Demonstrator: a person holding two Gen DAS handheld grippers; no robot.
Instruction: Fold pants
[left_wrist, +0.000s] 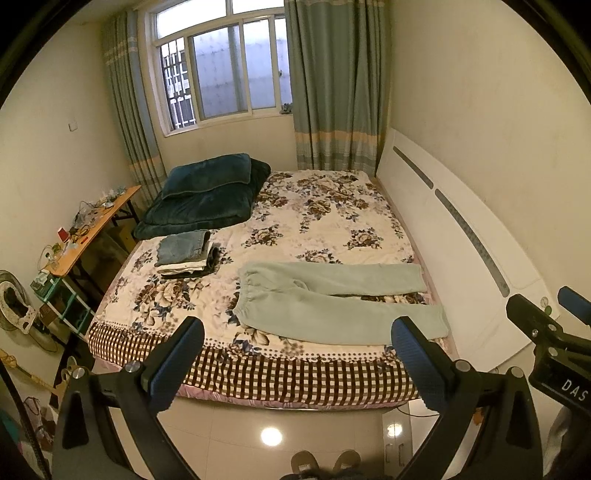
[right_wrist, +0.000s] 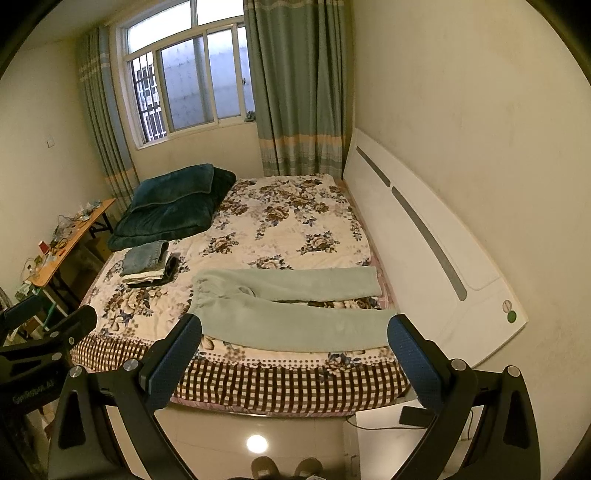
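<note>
Now pants (left_wrist: 332, 306) flat on bed (left_wrist: 325, 218), legs spread, ready for folding; left gripper (left_wrist: 297, 354) and right gripper (right_wrist: 295, 350) held back, jaws wide open, empty

Only readable stuff: white letters "DAS" on the right gripper (left_wrist: 554, 325) body at the frame edge, cut off. The left gripper (right_wrist: 44, 328) has faint lettering, maybe "GenRobot", too blurry.
</note>
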